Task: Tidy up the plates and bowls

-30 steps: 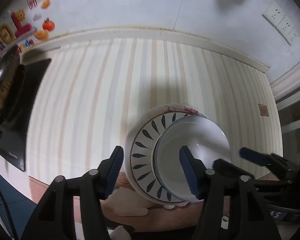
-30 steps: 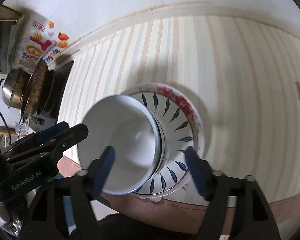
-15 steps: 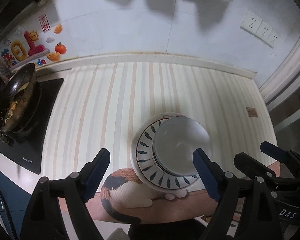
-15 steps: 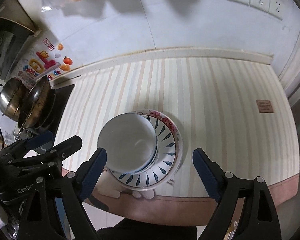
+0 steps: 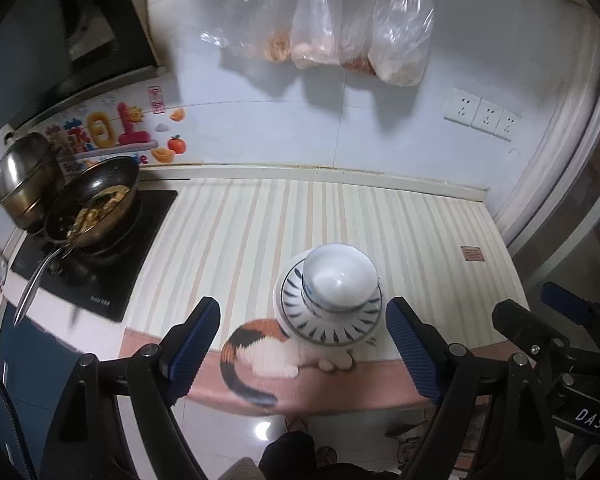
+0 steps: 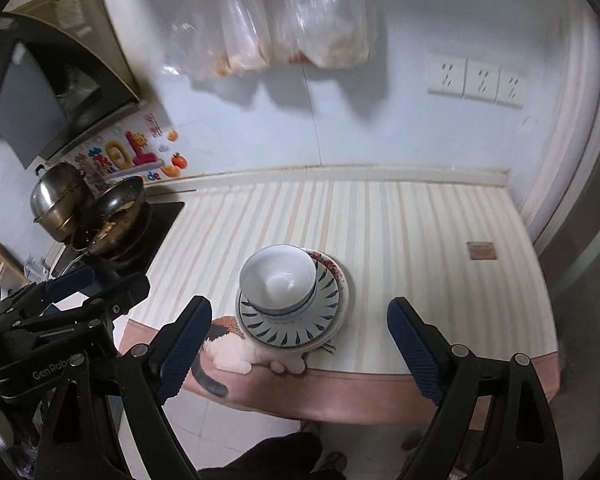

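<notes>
From the left wrist we see the right gripper at the right edge, while the right wrist view shows the left gripper at its left edge; only the right wrist view lets us see the red-flowered rim of the bottom plate peeking out from under the stack. The desk carries a cream mat with pale stripes and a pink border, and a printed calico cat lies along its near edge. Behind it stands a white wall with three sockets, clear plastic bags hanging, and colourful stickers. To the left, a black cooktop holds a pan of food and a steel pot. The white bowls sit nested on the leaf-patterned plate, near the front edge of the desk and just above the cat. Both of our grippers hang well above and in front of the stack, apart from it. The left one stands wide with nothing between its pads, and so does the right: we hold nothing in either.
</notes>
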The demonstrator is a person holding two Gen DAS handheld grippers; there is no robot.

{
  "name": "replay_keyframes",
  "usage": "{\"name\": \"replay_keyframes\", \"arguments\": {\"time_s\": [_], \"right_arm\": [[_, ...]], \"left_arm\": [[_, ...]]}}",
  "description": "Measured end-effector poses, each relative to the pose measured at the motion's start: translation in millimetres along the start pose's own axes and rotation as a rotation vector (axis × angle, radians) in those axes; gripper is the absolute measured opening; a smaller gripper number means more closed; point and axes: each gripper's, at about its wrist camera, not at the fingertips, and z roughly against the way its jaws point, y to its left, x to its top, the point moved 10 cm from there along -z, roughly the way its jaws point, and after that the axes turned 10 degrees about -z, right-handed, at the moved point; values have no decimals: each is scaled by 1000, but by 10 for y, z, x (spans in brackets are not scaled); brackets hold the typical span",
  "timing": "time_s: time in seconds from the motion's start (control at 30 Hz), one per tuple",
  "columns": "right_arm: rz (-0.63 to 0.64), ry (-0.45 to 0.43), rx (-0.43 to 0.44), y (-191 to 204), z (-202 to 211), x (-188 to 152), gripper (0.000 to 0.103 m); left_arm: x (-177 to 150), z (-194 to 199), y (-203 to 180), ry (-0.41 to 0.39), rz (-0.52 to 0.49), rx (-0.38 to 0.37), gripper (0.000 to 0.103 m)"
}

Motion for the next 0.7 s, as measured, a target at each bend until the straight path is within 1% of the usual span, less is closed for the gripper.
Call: {"name": "replay_keyframes", "arguments": {"time_s": [0.17,0.33,0.47,0.7], "right_arm": [[21,-36,7,54,584,-251,92],[28,-70,4,119,988,-440,93],[30,-88,-11,168,1182,-558,93],[14,-119,-35,289,1374,-651,93]], "left_arm": [[-189,426,-58,-29,12,5,85],[-353,698,-68,-40,10,1,85],[-450,874,-17,-63,1,13,85],[-550,1027,114,-87,-23,37,85]]}}
